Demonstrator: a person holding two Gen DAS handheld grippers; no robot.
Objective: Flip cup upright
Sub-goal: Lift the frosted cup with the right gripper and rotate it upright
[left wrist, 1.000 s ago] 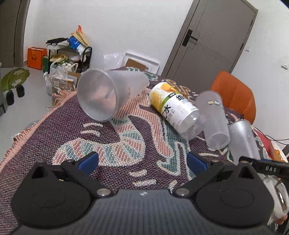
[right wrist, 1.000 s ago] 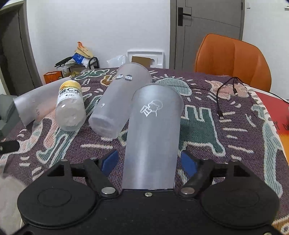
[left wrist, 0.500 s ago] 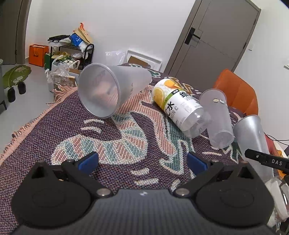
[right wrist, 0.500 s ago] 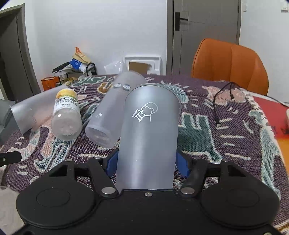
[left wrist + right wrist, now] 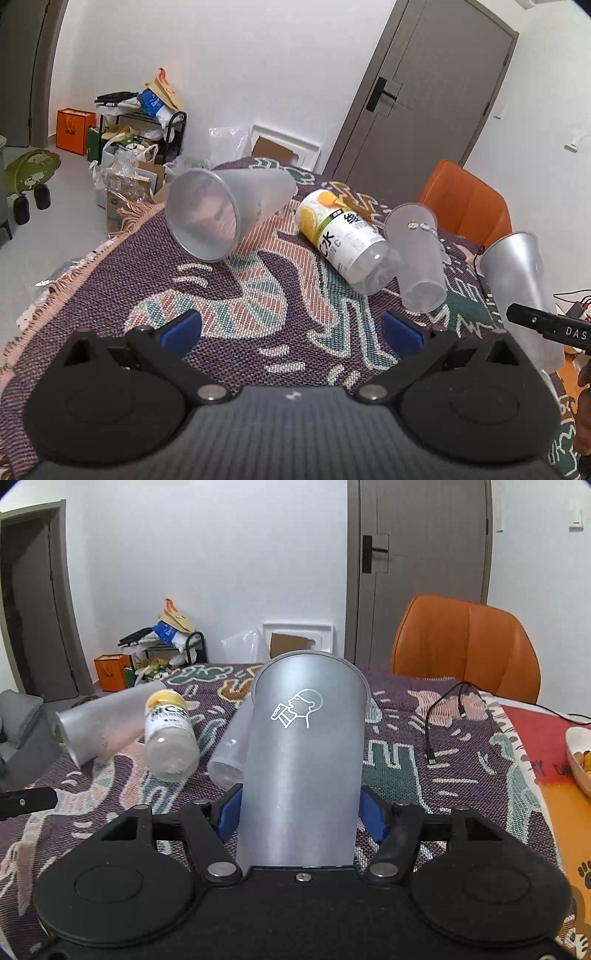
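Observation:
My right gripper (image 5: 299, 812) is shut on a grey frosted cup (image 5: 303, 760) with a white drinking-man logo; the cup is lifted off the cloth and tilts up, rim away from me. It also shows at the right edge of the left wrist view (image 5: 517, 273). My left gripper (image 5: 291, 328) is open and empty above the patterned cloth (image 5: 240, 295). A second frosted cup (image 5: 225, 210) lies on its side ahead of it, mouth toward me. A third clear cup (image 5: 417, 254) lies on its side.
A plastic bottle (image 5: 343, 236) with an orange label lies between the cups. A black USB cable (image 5: 443, 716) lies on the cloth at right. An orange chair (image 5: 465, 646) stands behind the table. A bowl (image 5: 580, 757) sits at the right edge.
My right gripper closed on the grey cup and raised it, tilting it up from lying flat. My left gripper stayed open and drew back slightly.

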